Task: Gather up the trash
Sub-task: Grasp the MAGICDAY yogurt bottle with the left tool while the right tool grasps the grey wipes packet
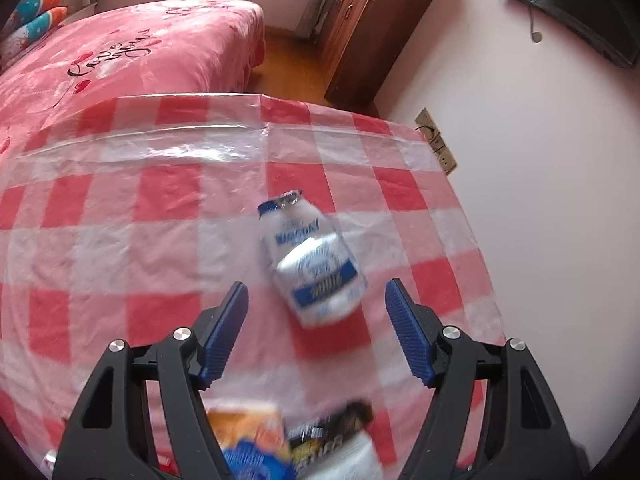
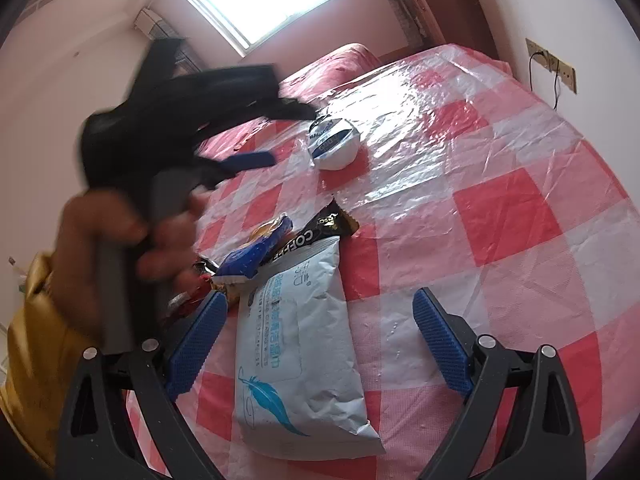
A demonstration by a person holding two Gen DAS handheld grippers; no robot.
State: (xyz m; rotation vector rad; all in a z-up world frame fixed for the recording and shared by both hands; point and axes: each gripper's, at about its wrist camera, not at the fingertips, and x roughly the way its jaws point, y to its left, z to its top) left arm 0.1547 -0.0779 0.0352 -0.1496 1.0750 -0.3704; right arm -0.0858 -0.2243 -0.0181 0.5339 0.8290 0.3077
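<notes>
A white and blue bottle (image 1: 312,256) lies on its side on the red-checked tablecloth (image 1: 120,208), just ahead of my open left gripper (image 1: 316,292). It also shows in the right wrist view (image 2: 333,143), with the blurred left gripper (image 2: 280,136) beside it. My right gripper (image 2: 320,308) is open over a grey wet-wipe pack (image 2: 298,344). A black coffee sachet (image 2: 320,228) and a blue-orange snack wrapper (image 2: 256,252) lie just beyond the pack. They show blurred at the bottom of the left wrist view, the wrapper (image 1: 248,436) left of the sachet (image 1: 332,428).
A bed with a pink cover (image 1: 132,52) stands beyond the table's far edge. A brown wardrobe (image 1: 372,28) stands against the back wall. Wall sockets (image 1: 436,140) sit by the table's right side. The person's hand (image 2: 120,240) holds the left gripper.
</notes>
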